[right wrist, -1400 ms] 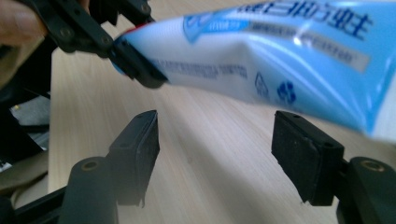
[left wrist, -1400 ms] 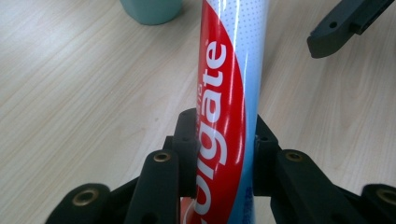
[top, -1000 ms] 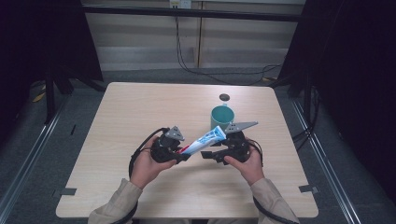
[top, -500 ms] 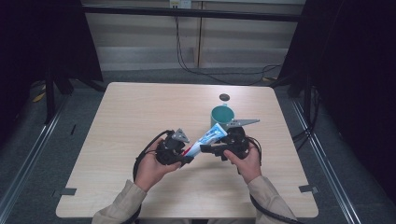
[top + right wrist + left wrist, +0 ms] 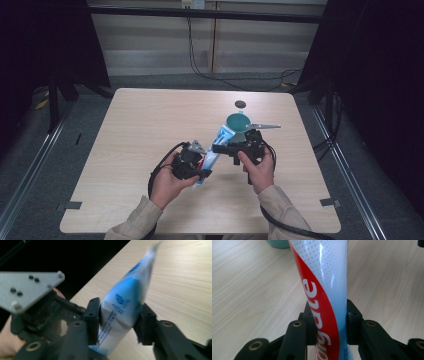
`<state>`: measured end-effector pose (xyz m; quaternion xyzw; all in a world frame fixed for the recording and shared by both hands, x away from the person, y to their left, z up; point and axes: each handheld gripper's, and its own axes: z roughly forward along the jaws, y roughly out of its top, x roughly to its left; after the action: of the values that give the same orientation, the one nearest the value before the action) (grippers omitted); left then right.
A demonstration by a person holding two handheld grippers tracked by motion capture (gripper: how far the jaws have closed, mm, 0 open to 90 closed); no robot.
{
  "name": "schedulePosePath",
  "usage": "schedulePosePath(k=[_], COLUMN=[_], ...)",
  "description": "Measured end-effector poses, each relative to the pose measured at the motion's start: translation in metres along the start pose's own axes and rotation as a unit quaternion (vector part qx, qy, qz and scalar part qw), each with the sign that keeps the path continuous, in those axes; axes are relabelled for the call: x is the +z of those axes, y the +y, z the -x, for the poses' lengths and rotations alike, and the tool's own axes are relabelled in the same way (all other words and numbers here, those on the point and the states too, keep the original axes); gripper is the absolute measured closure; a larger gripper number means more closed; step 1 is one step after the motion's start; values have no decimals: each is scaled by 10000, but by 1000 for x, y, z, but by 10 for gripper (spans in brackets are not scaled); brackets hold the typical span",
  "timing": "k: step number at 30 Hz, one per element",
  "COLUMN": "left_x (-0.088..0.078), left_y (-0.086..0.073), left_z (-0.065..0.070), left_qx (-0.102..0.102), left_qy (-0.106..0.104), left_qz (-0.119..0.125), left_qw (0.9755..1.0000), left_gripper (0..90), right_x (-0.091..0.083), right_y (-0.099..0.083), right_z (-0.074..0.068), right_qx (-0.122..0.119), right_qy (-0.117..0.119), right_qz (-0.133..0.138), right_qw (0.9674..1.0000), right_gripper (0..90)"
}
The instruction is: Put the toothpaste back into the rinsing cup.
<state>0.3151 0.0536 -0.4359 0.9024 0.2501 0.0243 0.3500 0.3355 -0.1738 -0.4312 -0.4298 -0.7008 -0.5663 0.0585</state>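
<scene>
High view: the left gripper (image 5: 192,162) pinches a glossy, flattened toothpaste tube (image 5: 216,145) near its lower end; the right gripper (image 5: 235,148), its jaws just closing, clamps the tube's middle. Just beyond the tube stands a round teal cup (image 5: 236,121); pale woodgrain table (image 5: 150,120) lies open leftward.

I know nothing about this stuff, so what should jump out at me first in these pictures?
Probably the toothpaste tube, held above the middle of the wooden table between two hand-held tools. The left gripper clamps its red-and-white body, and the right gripper, whose jaws have just been closing, has the tube between its pads. A teal cup stands just behind.
</scene>
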Motion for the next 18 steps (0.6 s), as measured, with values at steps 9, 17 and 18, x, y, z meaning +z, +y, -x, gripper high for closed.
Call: schedulePosePath(k=[9, 17, 18], left_x=[4, -7, -7], left_y=[0, -9, -9], left_z=[-4, -10, -10], left_qx=[-171, -33, -33], left_qy=[-176, -12, -12], left_qz=[252, 432, 432], left_qw=[9994, 9991, 9991], left_gripper=[362, 196, 195], right_x=[-1, -23, -23], right_y=[11, 21, 21], right_z=[-9, -8, -8], right_qx=[-148, -465, -465], right_qy=[-31, -231, -231], right_qz=[175, 316, 316], right_qw=[9997, 9982, 9982], right_gripper=[756, 763, 763])
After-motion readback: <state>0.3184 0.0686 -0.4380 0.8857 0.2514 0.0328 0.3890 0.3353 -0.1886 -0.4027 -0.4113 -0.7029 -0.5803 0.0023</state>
